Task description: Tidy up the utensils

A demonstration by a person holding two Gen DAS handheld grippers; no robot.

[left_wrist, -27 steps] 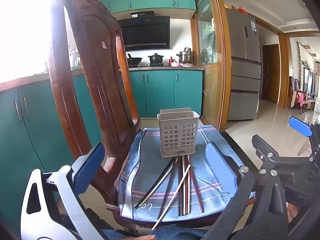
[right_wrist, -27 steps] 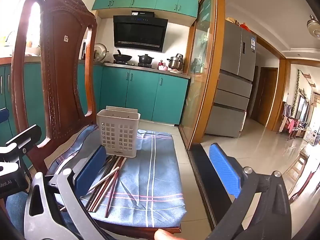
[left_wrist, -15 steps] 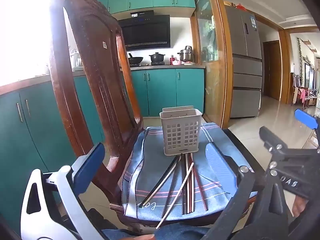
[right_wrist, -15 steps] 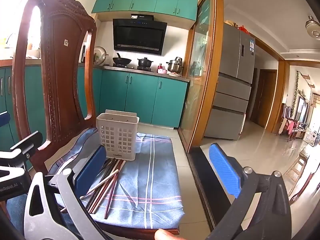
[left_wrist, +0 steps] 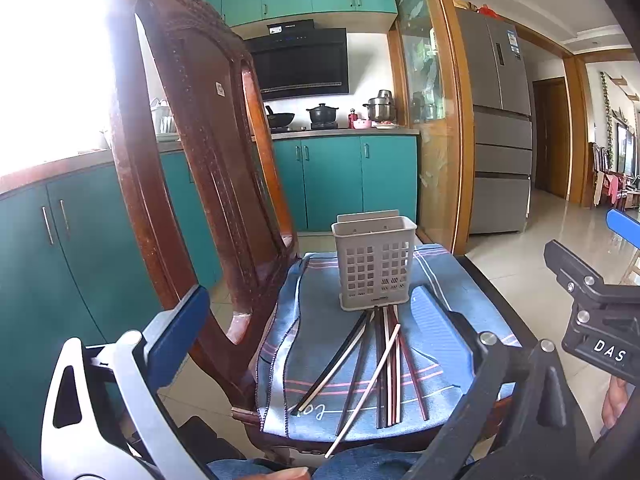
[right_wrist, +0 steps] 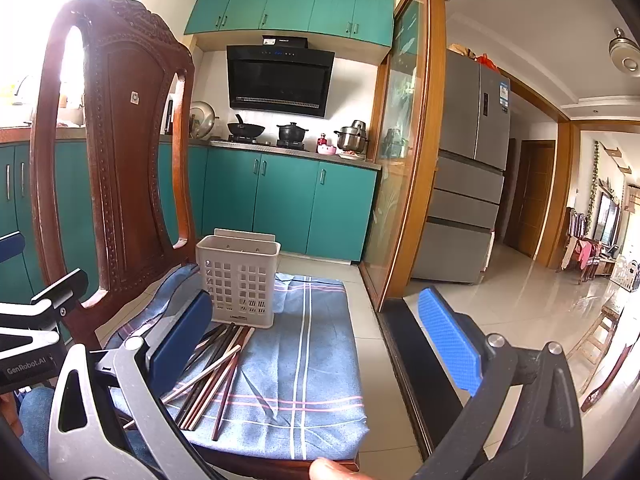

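Note:
A white perforated utensil basket (left_wrist: 375, 264) (right_wrist: 239, 280) stands upright on a blue checked cloth (left_wrist: 436, 344) (right_wrist: 304, 364) spread over a wooden chair seat. Several chopsticks (left_wrist: 384, 364) (right_wrist: 212, 376), dark, reddish and pale, lie loose in a fan on the cloth just in front of the basket. My left gripper (left_wrist: 316, 332) hangs open in front of the chair, nothing between its fingers. My right gripper (right_wrist: 316, 340) is open too, held to the right of the chopsticks and short of them. The basket's inside is hidden.
The carved wooden chair back (left_wrist: 192, 152) (right_wrist: 116, 160) rises at the left of the seat. Teal kitchen cabinets (right_wrist: 288, 204) and a stove stand behind, a glass sliding door (right_wrist: 400, 152) and a fridge (right_wrist: 468, 168) to the right. A person's jeans-clad knee (left_wrist: 360, 464) is at the seat's front edge.
Both views have drifted slightly: the chair and basket sit a little further right in the left wrist view. Both grippers stay wide open; the chopsticks and basket have not moved.

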